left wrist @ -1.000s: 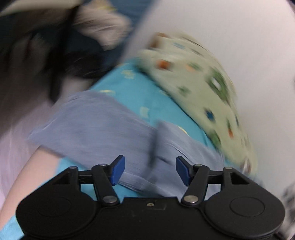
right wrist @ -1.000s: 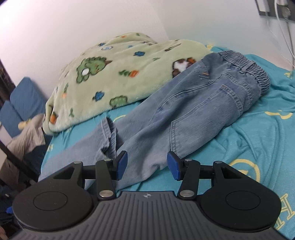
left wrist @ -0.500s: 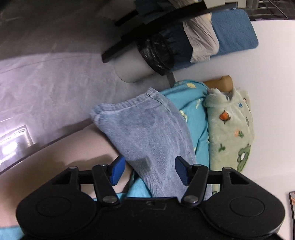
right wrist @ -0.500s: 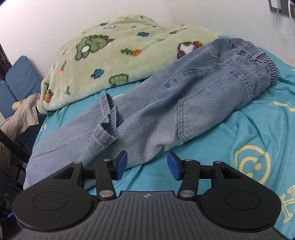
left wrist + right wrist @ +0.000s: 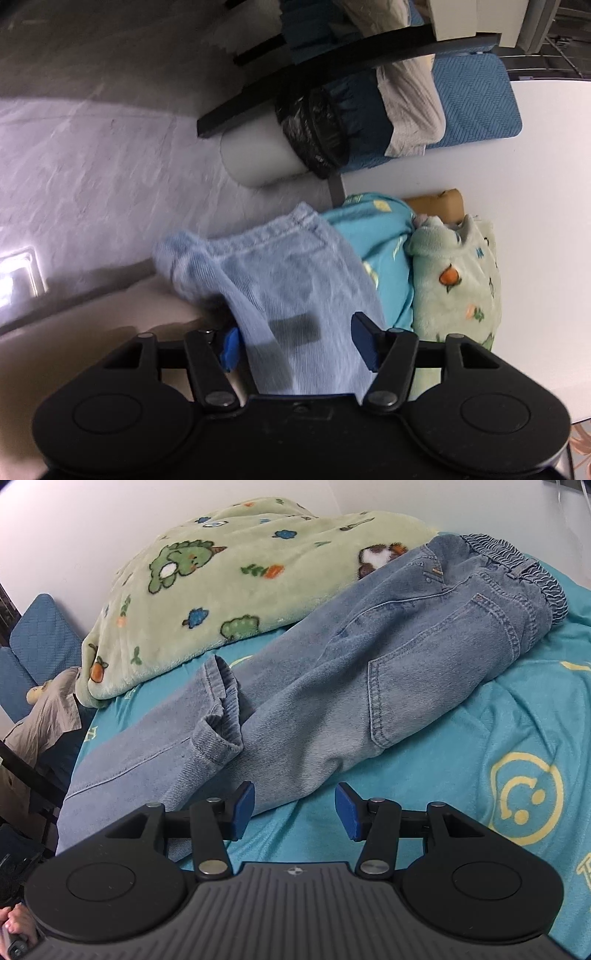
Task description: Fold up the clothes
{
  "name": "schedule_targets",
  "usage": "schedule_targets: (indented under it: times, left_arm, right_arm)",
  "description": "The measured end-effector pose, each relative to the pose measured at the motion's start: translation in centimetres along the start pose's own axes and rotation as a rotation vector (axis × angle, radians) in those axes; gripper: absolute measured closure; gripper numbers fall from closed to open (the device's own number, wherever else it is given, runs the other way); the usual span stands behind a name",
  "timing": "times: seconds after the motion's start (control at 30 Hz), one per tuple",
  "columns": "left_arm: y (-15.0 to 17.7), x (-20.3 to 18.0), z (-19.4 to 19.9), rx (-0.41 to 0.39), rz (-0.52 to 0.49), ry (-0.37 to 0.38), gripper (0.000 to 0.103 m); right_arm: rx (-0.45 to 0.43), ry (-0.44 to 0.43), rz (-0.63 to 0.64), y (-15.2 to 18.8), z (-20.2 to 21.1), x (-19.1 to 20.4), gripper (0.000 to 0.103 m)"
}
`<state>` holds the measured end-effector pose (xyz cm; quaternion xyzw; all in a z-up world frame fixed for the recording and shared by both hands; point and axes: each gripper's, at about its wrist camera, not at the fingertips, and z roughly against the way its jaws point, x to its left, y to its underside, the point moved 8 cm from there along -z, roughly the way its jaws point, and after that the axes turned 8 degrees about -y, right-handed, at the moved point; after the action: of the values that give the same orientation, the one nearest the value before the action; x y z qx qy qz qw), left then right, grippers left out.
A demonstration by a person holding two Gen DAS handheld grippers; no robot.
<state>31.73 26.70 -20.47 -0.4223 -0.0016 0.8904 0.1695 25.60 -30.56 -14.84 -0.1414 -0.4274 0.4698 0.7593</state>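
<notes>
Soft, even indoor light fills the right wrist view: the jeans (image 5: 369, 672) and blanket (image 5: 221, 583) are sharp, with only faint shadows beneath the denim folds. The left wrist view is dimmer and smeared by motion blur (worst across the floor (image 5: 92, 166) and the trouser leg's hem), with a bright glare patch at its left edge. Both pictures bow strongly toward their dark, vignetted corners.
</notes>
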Motion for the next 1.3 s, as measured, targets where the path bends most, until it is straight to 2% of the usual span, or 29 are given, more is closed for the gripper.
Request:
schedule_targets:
  times: [0.1,0.13,0.33,0.6,0.73,1.0,1.1,1.3]
  left_arm:
    - [-0.9,-0.1,-1.0,-0.027,-0.029,-0.021,0.049]
    - [-1.2,-0.1,-1.2,-0.045,-0.048,-0.038,0.057]
    - [1.6,-6.8,1.9,-0.138,-0.271,-0.009,0.095]
    - [5.4,-15.9,6.3,-0.26,-0.572,0.034,0.099]
    - [7.5,-20.6,8.5,-0.321,-0.723,0.055,0.1]
    - [20.2,-28.7,9.9,-0.332,-1.005,0.132,0.1]
    - [25.6,-29.4,8.7,-0.313,-1.124,0.146,0.1]
    - [35.5,-25.0,3.5,-0.188,-1.387,0.106,0.1]
  right_arm:
    - [0.002,-0.007,-0.02,0.0,0.0,-0.2,0.052]
    - [0.001,-0.008,-0.026,-0.1,0.1,-0.2,0.052]
    - [-0.018,-0.027,-0.055,-0.9,0.5,-0.1,0.052]
    - [-0.114,-0.052,-0.156,-4.2,3.4,-2.2,0.052]
    - [-0.08,-0.09,-0.188,-3.8,3.9,-2.8,0.052]
    - [-0.104,-0.156,-0.253,-4.7,5.9,-4.0,0.052]
    - [-0.111,-0.174,-0.285,-4.9,6.3,-4.7,0.051]
    - [-0.119,-0.204,-0.346,-5.2,6.8,-6.1,0.05]
